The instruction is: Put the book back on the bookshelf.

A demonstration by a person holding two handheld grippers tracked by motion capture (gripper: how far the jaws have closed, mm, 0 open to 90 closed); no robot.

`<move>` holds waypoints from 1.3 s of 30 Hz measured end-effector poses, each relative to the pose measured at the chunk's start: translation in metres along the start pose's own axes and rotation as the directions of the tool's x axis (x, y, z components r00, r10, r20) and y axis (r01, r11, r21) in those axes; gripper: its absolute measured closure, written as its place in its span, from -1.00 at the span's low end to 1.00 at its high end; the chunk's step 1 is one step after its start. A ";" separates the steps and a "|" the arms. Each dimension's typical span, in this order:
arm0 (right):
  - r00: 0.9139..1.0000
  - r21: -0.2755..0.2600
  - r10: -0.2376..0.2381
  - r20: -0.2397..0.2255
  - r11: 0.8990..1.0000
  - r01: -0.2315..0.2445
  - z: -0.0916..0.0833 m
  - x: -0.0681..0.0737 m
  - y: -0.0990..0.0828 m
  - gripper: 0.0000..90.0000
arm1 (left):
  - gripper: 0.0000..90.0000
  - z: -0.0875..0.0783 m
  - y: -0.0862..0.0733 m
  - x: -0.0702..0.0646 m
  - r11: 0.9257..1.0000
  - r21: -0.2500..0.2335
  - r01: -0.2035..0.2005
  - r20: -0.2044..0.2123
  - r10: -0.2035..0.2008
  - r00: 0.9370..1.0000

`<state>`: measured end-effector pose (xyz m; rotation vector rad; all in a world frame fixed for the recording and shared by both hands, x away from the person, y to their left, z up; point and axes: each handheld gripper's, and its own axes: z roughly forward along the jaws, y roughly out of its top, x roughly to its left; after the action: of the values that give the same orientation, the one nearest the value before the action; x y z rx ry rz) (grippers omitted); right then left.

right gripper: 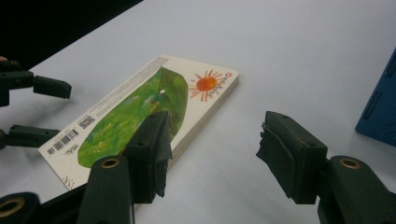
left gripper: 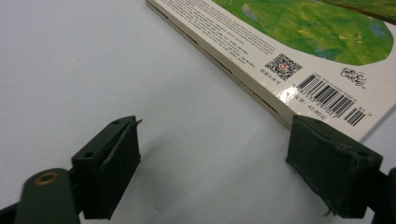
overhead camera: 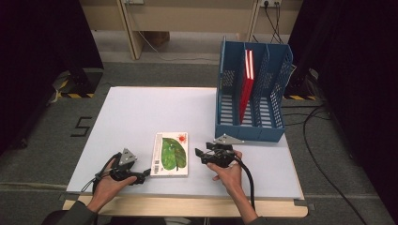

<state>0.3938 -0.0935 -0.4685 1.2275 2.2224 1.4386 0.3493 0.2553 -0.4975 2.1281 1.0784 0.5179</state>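
From the high view, the flat white board book with a green leaf and orange sun on its cover [overhead camera: 171, 153] lies back-cover up on the white table [overhead camera: 141, 112], near the front edge, between the left gripper [overhead camera: 143, 176] and right gripper [overhead camera: 199, 154], so both can close in from its sides. The blue slotted plastic file rack [overhead camera: 253, 89], far right, holds an upright red book [overhead camera: 247, 82].

In the left gripper view, the jaws stand wide apart and hold nothing; one pad [left gripper: 327, 163] sits at the book's near barcode corner [left gripper: 327, 93].

In the right gripper view, the jaws gape empty beside the book's long edge [right gripper: 140, 107].

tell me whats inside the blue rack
A red book stands on edge in the middle slot of the rack, leaning slightly. The other slots look empty, though the walls hide parts of their floors.
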 end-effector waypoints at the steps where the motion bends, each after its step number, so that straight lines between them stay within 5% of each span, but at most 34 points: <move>1: 1.000 0.009 -0.004 0.000 1.000 0.004 0.001 0.001 -0.001 -0.06 | -0.65 0.000 0.000 0.001 1.000 0.001 0.008 0.002 -0.008 1.000; 26: 1.000 0.079 0.006 -0.018 0.997 -0.005 0.022 0.011 -0.003 -0.04 | -0.68 0.014 0.011 -0.032 0.999 -0.037 -0.038 0.006 0.039 0.999; 39: 1.000 0.131 -0.003 -0.025 0.991 0.006 0.030 0.014 -0.005 -0.03 | -0.66 0.014 0.011 -0.029 0.999 -0.038 -0.024 0.033 0.026 0.999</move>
<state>0.4004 -0.0645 -0.4842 1.2492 2.3686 1.3320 0.3471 0.2216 -0.5005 2.1122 1.0171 0.5091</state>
